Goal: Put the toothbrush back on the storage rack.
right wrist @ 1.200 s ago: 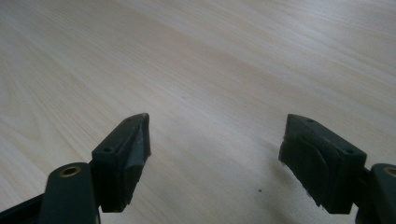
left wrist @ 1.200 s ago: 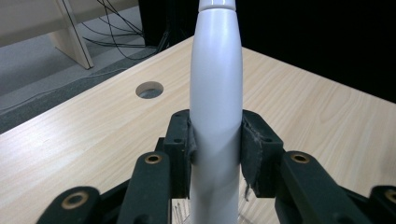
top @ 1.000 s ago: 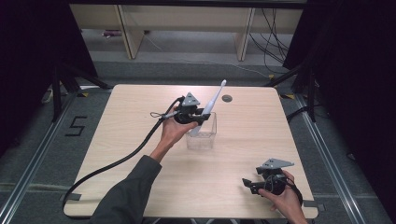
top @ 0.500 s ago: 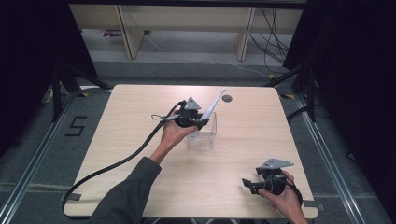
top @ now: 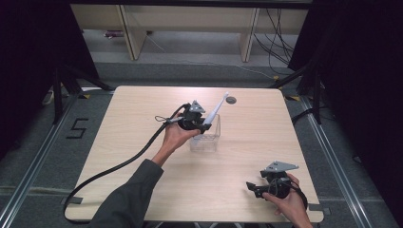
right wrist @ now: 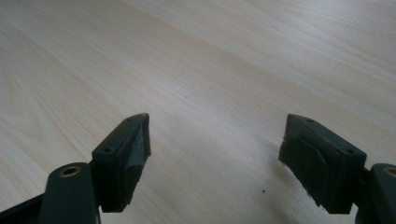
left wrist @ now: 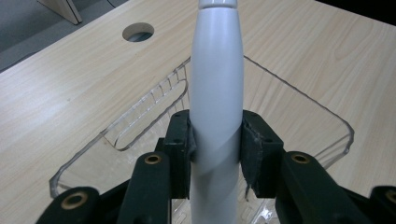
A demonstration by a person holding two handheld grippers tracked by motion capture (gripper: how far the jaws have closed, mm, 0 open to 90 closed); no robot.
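White handle (left wrist: 217, 98) clamped between pads of left tongs (left wrist: 216, 140), pressed from both sides, tilted up and away over clear bin (left wrist: 140, 116). Seen from above: left tongs (top: 202, 124) held just over the bin's (top: 205, 142) near-left rim, handle (top: 216, 107) slanting toward far right, tip near round hole (top: 231, 100) in surface (top: 142, 109). Lower end of handle hidden behind the tongs; cannot tell whether touching the bin floor. Bin upright near middle of pale wood surface, holding nothing else visible. Black cable (top: 119, 164) trailing from left tongs toward near-left edge. Right tongs (top: 259, 186) well apart, low by near-right corner, in a hand (top: 287, 204). Right tongs (right wrist: 215, 154) spread wide, grasping nothing, bare wood (right wrist: 210, 70) between the pads.
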